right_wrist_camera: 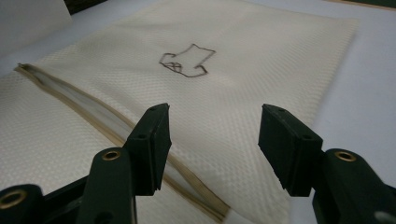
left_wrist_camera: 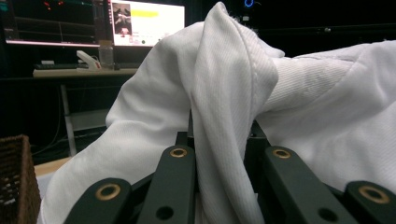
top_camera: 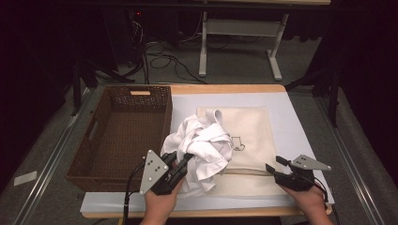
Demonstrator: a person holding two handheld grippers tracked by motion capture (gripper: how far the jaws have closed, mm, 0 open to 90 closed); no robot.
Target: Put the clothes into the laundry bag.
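Nothing sits in the wicker basket (top_camera: 123, 136) yet. The left gripper (top_camera: 184, 161) has its jaws clamped on the crumpled white shirt (top_camera: 202, 145), heaped on the cream mesh bag (top_camera: 248, 136). The right gripper (top_camera: 272, 169), jaws apart, hovers at the bag's zipper opening (right_wrist_camera: 93, 116); bagging looks still ahead.

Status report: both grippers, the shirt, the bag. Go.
Left gripper shut on white shirt. Right gripper open over bag's zipper. Shirt heaped on cream bag.

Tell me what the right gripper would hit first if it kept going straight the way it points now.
Most likely the cream mesh bag. The right gripper, jaws open with nothing between them, points low across the bag's zippered opening toward its printed mark. How high the tips sit above the fabric is unclear.
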